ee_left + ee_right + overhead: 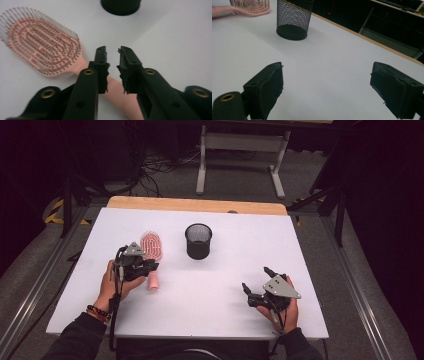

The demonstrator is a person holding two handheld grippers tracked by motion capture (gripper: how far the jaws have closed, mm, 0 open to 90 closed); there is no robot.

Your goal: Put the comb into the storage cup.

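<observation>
Hairbrush: pink, lying flat on the white table, left of centre in the high view; bristle head toward the top of the frame, handle toward the bottom.
Hairbrush, left gripper view: head at upper left, bristles up; handle runs to lower centre, passing beneath the jaws.
Left gripper: held in the left hand, reaching in from the left over the handle.
Left jaws: narrow, a slim gap between them; they stand on either side of the handle, whether the pads press on it cannot be told.
Right gripper: held in the right hand, lower right of the high view, on bare table, well apart from the brush.
Right jaws: wide apart, nothing between them.
Mesh cup: black, upright, centre of the high view, near the brush head, not touching.
</observation>
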